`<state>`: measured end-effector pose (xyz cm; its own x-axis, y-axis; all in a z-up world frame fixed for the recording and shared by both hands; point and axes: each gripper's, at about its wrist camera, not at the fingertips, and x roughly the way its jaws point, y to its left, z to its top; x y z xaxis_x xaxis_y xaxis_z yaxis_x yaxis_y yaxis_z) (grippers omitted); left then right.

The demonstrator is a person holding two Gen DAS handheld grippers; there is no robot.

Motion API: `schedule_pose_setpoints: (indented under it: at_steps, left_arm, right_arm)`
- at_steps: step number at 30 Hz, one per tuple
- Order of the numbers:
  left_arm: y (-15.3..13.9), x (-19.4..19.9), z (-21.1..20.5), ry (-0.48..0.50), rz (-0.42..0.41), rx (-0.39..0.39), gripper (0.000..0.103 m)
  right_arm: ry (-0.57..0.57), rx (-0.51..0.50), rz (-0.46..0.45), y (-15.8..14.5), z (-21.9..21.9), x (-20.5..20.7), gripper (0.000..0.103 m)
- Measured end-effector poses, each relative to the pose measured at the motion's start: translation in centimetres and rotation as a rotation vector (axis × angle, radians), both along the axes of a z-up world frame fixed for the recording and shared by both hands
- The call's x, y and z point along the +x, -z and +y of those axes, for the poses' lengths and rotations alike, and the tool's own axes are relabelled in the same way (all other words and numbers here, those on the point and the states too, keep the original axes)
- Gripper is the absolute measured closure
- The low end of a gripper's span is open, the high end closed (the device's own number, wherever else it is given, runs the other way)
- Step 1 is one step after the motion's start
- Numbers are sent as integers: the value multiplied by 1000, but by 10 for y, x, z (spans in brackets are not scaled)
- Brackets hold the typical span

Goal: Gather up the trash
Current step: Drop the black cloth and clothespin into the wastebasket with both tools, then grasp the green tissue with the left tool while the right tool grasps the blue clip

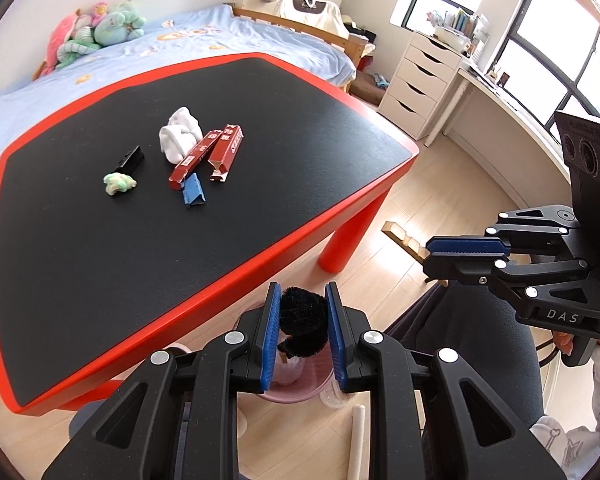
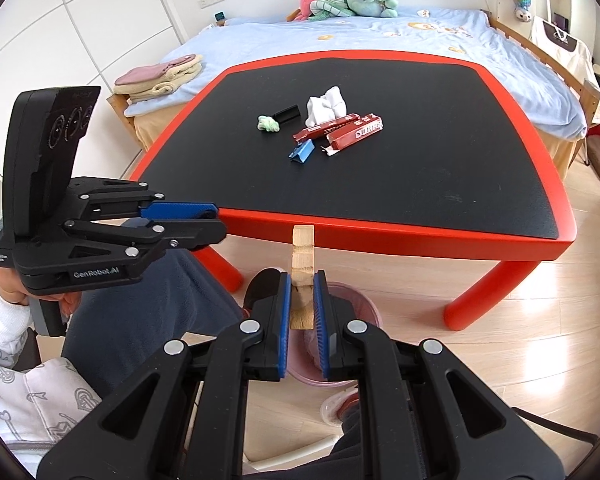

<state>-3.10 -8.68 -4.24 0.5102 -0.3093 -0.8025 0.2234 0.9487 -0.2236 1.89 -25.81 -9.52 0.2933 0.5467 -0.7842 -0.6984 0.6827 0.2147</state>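
1. Two grippers hover over a pink bin (image 2: 364,304) on the floor beside the worktop (image 2: 420,184).
2. Left gripper (image 1: 303,330) – jaws clamped on a black fuzzy clump (image 1: 302,322).
3. Right gripper (image 2: 302,312) – jaws pinching a wooden block (image 2: 302,264).
4. More trash lies mid-worktop: red boxes (image 2: 340,130), white cloth (image 2: 326,110), blue clip (image 2: 301,152).

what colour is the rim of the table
Red, around the table's black top; clearest in the right wrist view.

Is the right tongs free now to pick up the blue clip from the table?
Probably not yet. The right tongs are shut on a wooden piece above the pink bin. The blue clip lies unobstructed on the table, so dropping the wood first should free the way.
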Motion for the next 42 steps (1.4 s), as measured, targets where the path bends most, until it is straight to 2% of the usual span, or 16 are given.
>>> schedule_pose_setpoints:
  at_steps: [2, 3, 4, 5, 6, 8, 13, 19, 32, 42]
  left_arm:
    - [1, 0, -1, 7, 2, -10, 75]
    - [2, 1, -2, 7, 6, -9, 61]
    - [2, 1, -2, 4, 2, -8, 37]
    - [2, 0, 0, -6, -10, -12, 26]
    - [1, 0, 2, -19, -19, -15, 17]
    - [1, 0, 5, -43, -26, 6, 14]
    - [0, -1, 12, -83, -24, 23, 8]
    - [-2, -3, 23, -111, -24, 37, 8]
    - [-8, -4, 39, -151, -31, 39, 8]
    - [-15, 9, 63, -198, -39, 51, 8]
  right_arm:
    - [0, -7, -4, 1, 0, 0, 87]
    - [3, -15, -9, 2, 0, 0, 78]
    - [11, -26, -17, 2, 0, 1, 52]
    - [22, -29, -25, 3, -1, 2, 31]
    - [34, -23, -29, 3, -3, 3, 26]
    - [49, -30, -28, 3, -5, 5, 14]
    - [74, -44, -25, 6, -8, 8, 8]
    - [75, -33, -10, 7, -6, 9, 5]
    - [63, -18, -12, 0, 1, 12, 3]
    - [34, -10, -37, -10, 17, 28, 3]
